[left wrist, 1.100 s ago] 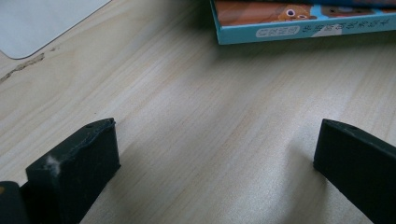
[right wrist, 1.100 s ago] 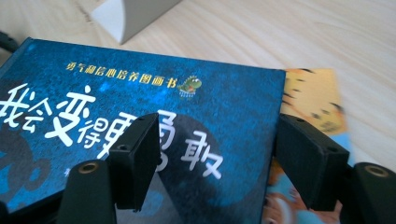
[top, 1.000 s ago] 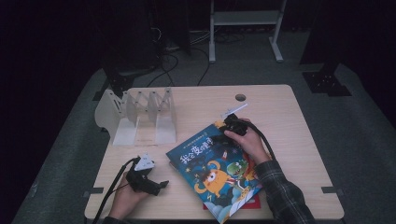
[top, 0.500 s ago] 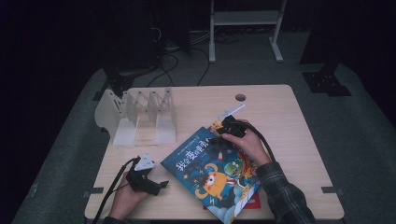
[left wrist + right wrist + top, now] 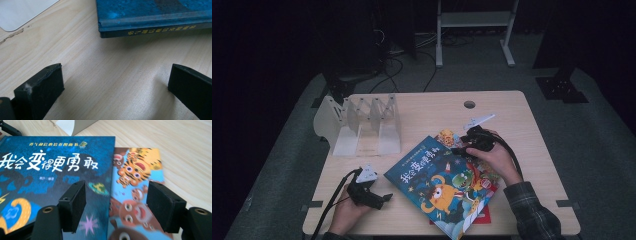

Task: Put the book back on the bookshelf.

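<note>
- Far left on the wooden surface (image 5: 422, 112), a white divider rack (image 5: 362, 125) stands upright.
- Near the front edge, the left tool (image 5: 384, 197) rests low in the person's left hand (image 5: 344, 212), jaws spread wide over bare wood, pointing at the blue book's spine just ahead.
- The blue picture book (image 5: 439, 182) lies flat at centre, overlapping a tiger-cover book (image 5: 138, 185) beneath it.
- The right tool (image 5: 457, 150) hovers released, its jaws parted over both covers, grasping nothing.
</note>
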`<state>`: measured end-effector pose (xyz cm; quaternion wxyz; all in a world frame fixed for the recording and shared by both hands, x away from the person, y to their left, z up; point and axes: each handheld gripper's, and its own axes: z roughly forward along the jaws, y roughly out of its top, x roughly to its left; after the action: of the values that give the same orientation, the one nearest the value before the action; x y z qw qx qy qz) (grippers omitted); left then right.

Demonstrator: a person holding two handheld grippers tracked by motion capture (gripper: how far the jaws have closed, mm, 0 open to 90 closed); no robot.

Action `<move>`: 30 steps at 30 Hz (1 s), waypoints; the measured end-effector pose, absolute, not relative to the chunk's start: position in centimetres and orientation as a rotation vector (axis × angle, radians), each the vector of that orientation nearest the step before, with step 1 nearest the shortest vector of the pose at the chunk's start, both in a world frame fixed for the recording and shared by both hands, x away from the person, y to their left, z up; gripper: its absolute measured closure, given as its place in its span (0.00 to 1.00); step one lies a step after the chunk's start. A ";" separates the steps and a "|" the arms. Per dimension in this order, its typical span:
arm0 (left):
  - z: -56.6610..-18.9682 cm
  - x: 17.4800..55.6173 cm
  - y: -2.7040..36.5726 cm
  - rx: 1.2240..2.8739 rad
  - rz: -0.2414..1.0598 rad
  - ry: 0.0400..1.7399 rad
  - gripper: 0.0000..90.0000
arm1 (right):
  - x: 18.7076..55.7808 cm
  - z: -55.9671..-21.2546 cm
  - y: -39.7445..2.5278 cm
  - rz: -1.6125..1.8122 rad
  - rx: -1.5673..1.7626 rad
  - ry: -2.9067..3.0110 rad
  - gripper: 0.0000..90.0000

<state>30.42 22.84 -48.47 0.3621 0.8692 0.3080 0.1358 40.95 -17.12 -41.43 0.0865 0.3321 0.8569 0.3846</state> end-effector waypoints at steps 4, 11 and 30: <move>-48.5 30.4 22.8 2.239 0.351 0.792 0.00 | 39.6 -41.3 -18.9 1.146 1.022 2.503 0.36; -48.5 30.4 22.8 2.241 0.349 0.793 0.00 | 37.3 -41.7 -21.9 1.146 1.071 2.430 0.37; -46.9 29.9 24.2 2.229 0.349 0.783 0.08 | 32.1 -43.1 -27.4 1.190 1.152 2.328 0.39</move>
<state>29.93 24.18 -46.89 0.3677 0.8680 0.3048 0.1360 32.07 -27.37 -43.14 0.1419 0.3992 0.8065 0.4123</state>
